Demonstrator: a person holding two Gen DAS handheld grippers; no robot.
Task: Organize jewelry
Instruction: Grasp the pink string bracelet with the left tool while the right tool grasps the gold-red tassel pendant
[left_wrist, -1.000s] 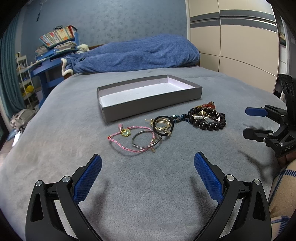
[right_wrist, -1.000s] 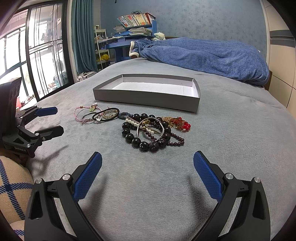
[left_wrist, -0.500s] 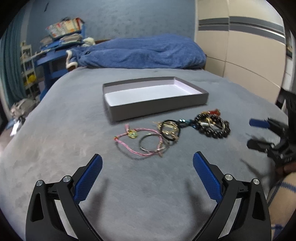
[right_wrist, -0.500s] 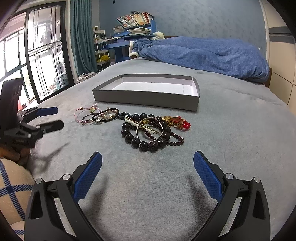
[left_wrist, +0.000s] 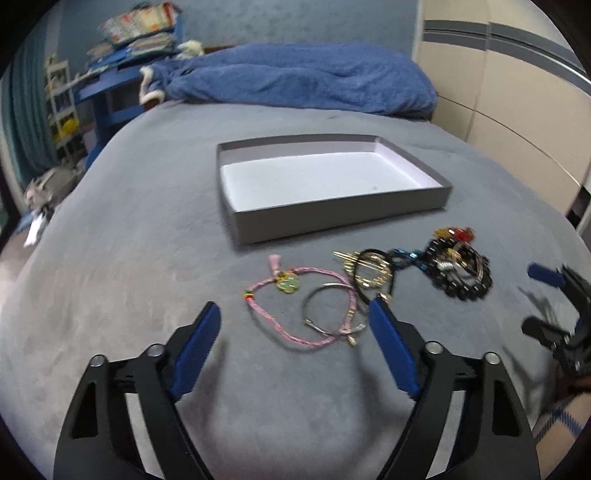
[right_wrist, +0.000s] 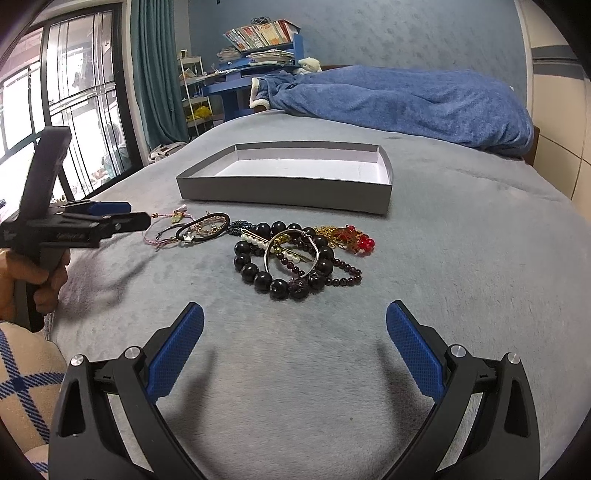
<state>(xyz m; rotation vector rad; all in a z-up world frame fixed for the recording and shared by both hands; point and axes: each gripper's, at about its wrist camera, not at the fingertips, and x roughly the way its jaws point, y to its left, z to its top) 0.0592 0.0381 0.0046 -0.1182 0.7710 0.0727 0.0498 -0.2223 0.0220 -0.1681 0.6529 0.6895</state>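
Observation:
A shallow grey box with a white inside sits on the grey bedspread, nothing in it. In front of it lie a pink cord bracelet, a silver ring bangle, a black hair tie with gold pieces and a heap of black bead bracelets. My left gripper hovers just short of the pink bracelet, jaws closing, its pads touching nothing. My right gripper stands open just short of the bead heap, which has a silver bangle and red beads in it.
A rumpled blue blanket lies at the far end of the bed. A beige wardrobe stands on the right, a blue desk with books and a window on the left. A hand in a plaid sleeve holds the left gripper.
My left gripper has moved forward toward the pink bracelet and the silver bangle, and its jaws have narrowed. The right gripper has stayed in place, still open.

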